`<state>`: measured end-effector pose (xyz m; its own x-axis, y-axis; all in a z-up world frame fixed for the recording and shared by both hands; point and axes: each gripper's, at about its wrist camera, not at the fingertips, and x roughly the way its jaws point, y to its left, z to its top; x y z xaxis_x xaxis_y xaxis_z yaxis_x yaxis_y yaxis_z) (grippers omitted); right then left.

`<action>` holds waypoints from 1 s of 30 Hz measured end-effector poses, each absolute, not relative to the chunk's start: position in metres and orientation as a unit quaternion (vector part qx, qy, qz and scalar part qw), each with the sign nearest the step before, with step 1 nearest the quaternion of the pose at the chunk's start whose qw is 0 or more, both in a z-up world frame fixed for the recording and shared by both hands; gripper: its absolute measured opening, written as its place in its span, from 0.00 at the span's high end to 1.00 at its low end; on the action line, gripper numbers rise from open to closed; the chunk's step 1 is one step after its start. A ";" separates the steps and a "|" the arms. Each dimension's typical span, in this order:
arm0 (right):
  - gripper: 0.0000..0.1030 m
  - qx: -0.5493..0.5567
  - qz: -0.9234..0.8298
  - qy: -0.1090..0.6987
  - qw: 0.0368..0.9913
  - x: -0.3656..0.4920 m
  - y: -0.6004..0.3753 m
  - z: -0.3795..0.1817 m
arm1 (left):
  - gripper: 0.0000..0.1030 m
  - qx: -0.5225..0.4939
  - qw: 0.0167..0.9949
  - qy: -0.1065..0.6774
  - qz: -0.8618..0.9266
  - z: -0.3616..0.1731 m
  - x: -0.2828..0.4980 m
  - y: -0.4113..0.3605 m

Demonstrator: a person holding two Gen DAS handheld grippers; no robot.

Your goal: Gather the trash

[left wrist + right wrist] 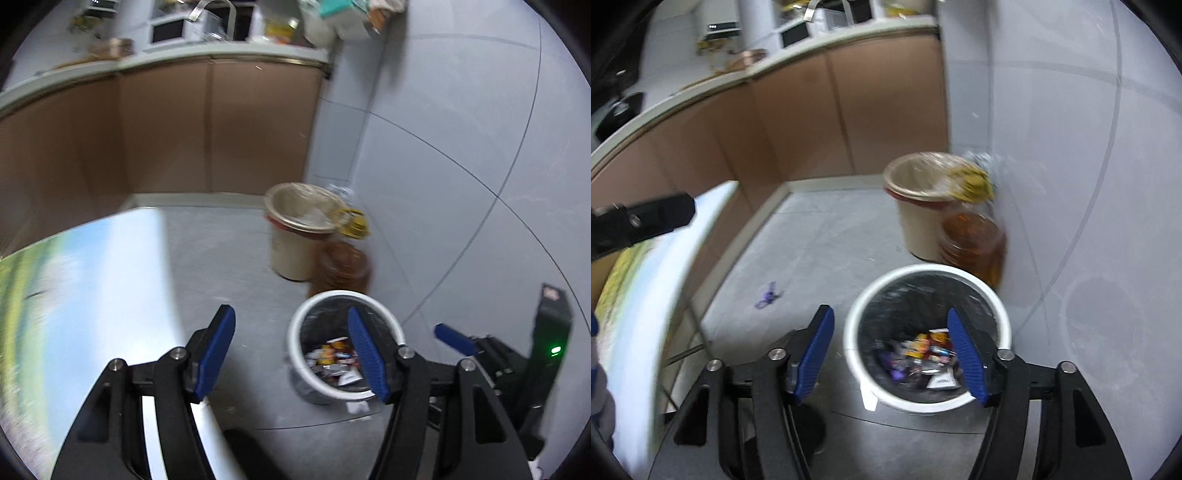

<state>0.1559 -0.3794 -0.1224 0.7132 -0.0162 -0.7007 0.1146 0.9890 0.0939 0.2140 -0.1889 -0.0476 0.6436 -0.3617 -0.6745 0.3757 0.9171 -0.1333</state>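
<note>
both grippers' fingers spread, empty, above white bin (925,400) beside beige bin (919,225)

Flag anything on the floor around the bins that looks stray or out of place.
A purple scrap lies loose on the floor left of the white bin. A white scrap sits outside its base. A yellow wrapper hangs over the beige bin's rim.

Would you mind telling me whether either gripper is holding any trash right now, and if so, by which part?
Nothing is held. The left gripper and right gripper are both open and empty above the white bin.
</note>
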 end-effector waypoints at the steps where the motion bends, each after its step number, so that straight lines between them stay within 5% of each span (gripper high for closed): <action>1: 0.33 0.061 -0.024 0.371 0.926 0.151 -0.367 -0.116 | 0.40 0.010 0.911 0.365 -0.193 -0.044 0.207 -0.179; 17: 0.13 -0.003 0.096 0.308 0.947 0.084 -0.205 -0.043 | 0.32 0.009 0.960 0.280 -0.019 0.001 0.084 -0.005; 30: 0.00 -0.045 0.094 0.283 0.953 0.058 -0.159 -0.023 | 0.19 0.011 0.969 0.238 0.063 0.015 0.029 0.052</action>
<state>0.0581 -0.1589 -0.0233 0.8216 0.1541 -0.5489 -0.2052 0.9782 -0.0325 0.0291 0.0524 0.0149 0.8786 0.1280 -0.4601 -0.1177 0.9917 0.0511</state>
